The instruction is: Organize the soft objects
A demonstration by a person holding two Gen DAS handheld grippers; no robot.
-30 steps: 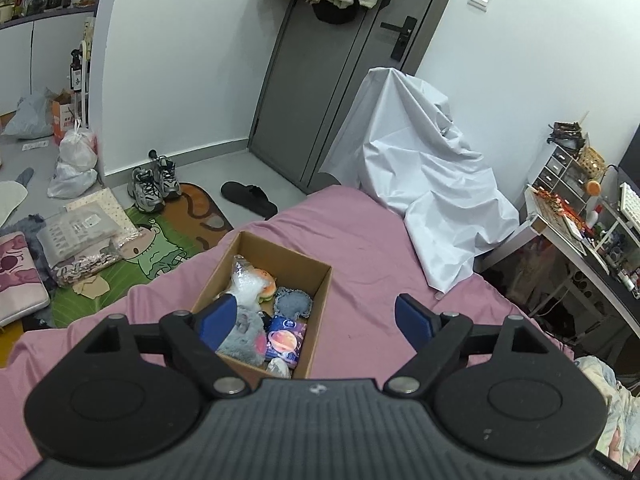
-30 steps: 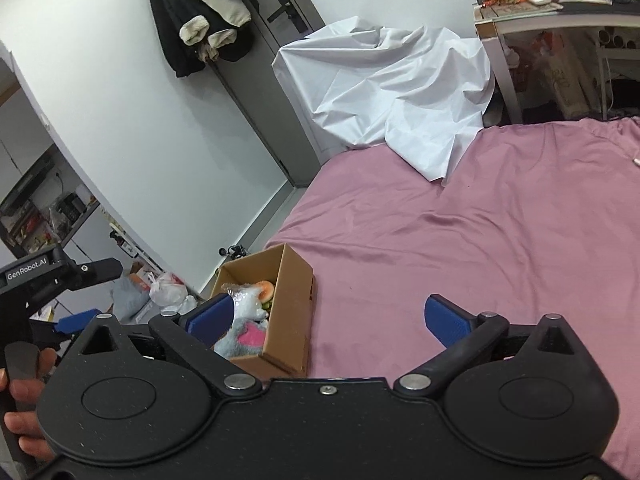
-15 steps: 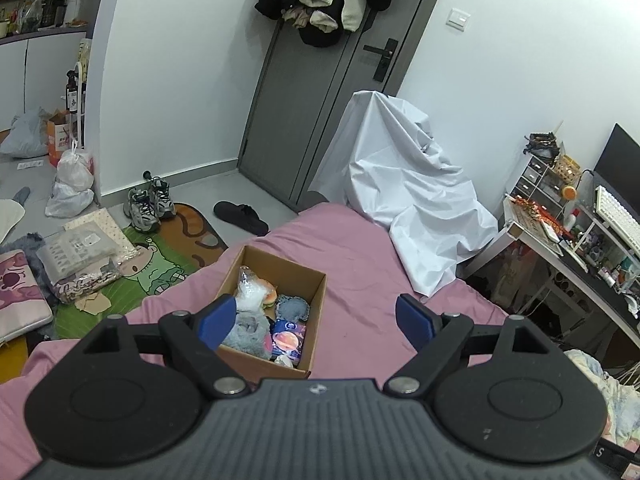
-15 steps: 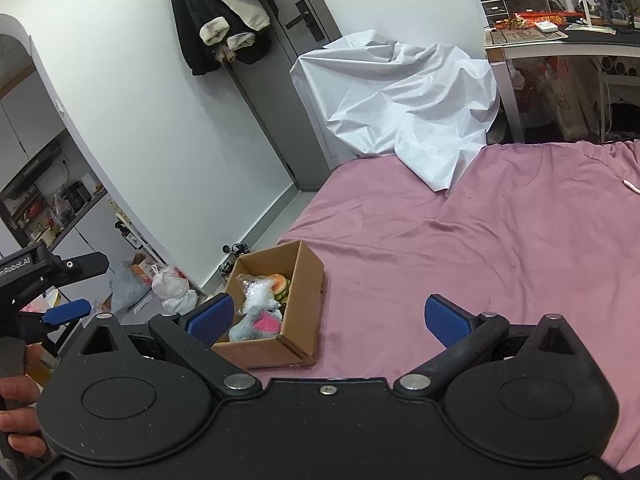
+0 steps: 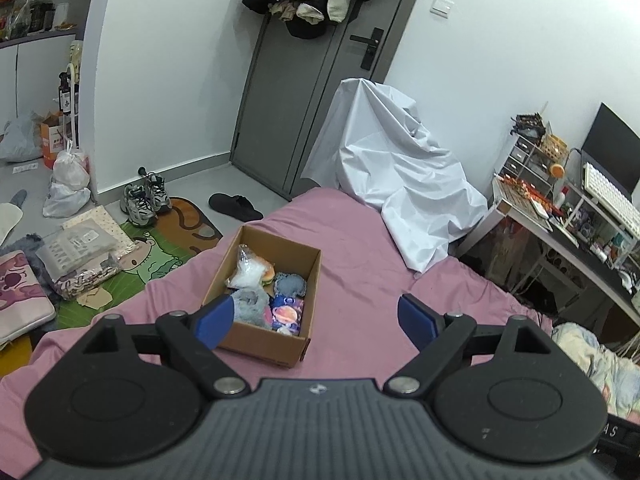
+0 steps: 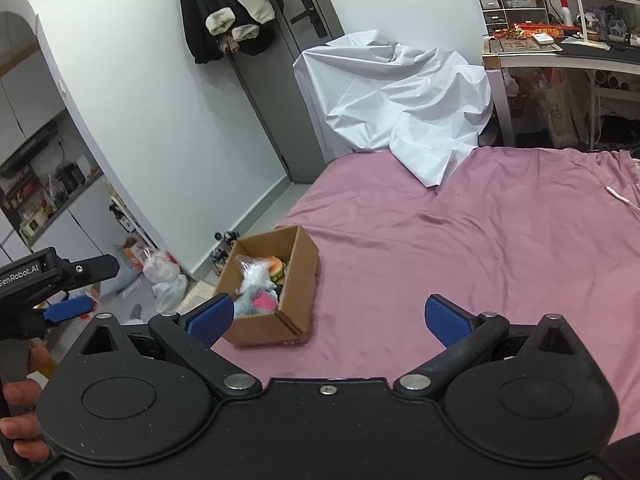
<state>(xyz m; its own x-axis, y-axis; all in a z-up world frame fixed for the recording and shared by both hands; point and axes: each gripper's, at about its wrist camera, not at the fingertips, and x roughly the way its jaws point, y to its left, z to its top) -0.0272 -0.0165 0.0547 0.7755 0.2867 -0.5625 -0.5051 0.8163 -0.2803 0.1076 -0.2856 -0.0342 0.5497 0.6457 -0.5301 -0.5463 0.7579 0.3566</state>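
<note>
- Left wrist view: left gripper (image 5: 316, 318) jaws spread wide, nothing held, above the pink bed (image 5: 360, 280). Only here: mat (image 5: 160, 248), sneakers (image 5: 144, 198) and slipper (image 5: 234, 206) on the floor; monitor (image 5: 610, 152) on the desk.
- Box (image 5: 266, 294), cardboard, open-topped, near the bed's floor-side edge. Contents: clear plastic bag (image 5: 250, 266), burger plush (image 5: 268, 276), grey-blue plush (image 5: 290, 284), grey fuzzy item (image 5: 250, 306), planet-print pouch (image 5: 286, 312).
- Right wrist view: right gripper (image 6: 328, 318) jaws wide apart, empty. Only here: the left gripper from the side, far left, and a pink item (image 6: 264, 302) in the box (image 6: 296, 288); white sheet (image 6: 400, 100) draped past the bed.
</note>
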